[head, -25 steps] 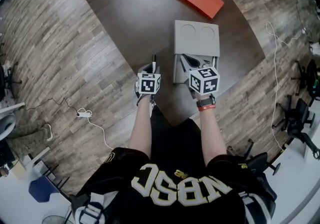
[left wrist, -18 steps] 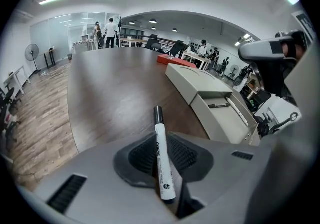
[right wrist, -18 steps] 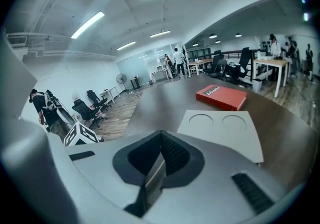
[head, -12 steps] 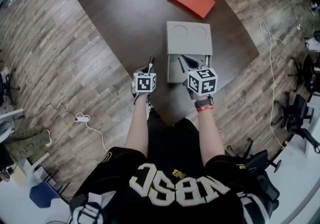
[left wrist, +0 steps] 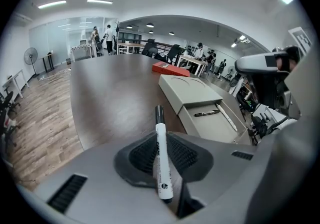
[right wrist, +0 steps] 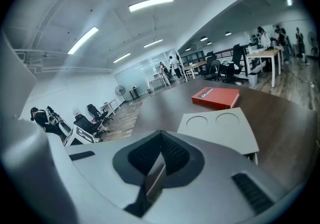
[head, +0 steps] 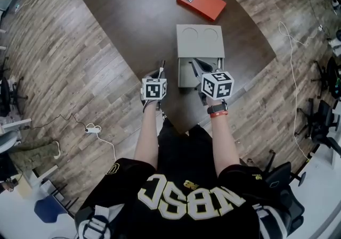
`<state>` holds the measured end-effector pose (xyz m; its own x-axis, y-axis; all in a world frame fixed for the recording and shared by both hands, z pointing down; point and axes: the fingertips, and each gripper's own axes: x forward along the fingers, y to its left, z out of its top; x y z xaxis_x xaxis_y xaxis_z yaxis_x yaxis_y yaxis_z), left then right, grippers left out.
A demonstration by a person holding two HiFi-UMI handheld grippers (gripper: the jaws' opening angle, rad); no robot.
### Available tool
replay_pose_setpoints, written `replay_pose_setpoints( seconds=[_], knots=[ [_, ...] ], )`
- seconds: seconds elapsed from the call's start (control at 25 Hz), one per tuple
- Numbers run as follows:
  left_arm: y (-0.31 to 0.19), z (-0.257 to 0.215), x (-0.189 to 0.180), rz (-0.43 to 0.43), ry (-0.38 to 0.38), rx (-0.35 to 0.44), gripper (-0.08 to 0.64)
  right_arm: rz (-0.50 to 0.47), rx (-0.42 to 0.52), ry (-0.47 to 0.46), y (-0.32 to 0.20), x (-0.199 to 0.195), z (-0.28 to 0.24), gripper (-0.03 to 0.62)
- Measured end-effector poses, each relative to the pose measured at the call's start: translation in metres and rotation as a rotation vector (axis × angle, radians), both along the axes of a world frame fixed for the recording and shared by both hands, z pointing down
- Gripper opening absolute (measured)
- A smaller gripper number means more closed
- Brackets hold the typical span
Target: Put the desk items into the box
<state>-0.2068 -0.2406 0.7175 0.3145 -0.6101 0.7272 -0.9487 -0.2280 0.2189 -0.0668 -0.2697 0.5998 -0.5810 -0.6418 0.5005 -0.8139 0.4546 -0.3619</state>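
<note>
A white marker with a black cap is clamped between the jaws of my left gripper, its cap pointing forward over the dark table. In the head view the left gripper sits just left of the grey box. The box's lid, with two round recesses, is slid back. Its open compartment holds a black pen and a white pen. My right gripper hovers over the open end of the box, and its jaws are shut with nothing in them.
A red book lies on the table beyond the box. The table's front edge is right under both grippers. Wooden floor, cables and office chairs surround the table.
Both grippers have stayed in nearly the same place beside and over the box. The marker still points forward from the left gripper. Only the view has shifted slightly.
</note>
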Motion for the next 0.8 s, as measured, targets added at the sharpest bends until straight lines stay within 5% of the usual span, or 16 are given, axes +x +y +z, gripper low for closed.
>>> replay_pose_setpoints(
  seconds=[0.8],
  knots=[
    [-0.014,-0.049,0.09,0.251,-0.021,0.097,0.072,0.154,0.051,-0.067,0.002,0.072,-0.028,0.008]
  ],
)
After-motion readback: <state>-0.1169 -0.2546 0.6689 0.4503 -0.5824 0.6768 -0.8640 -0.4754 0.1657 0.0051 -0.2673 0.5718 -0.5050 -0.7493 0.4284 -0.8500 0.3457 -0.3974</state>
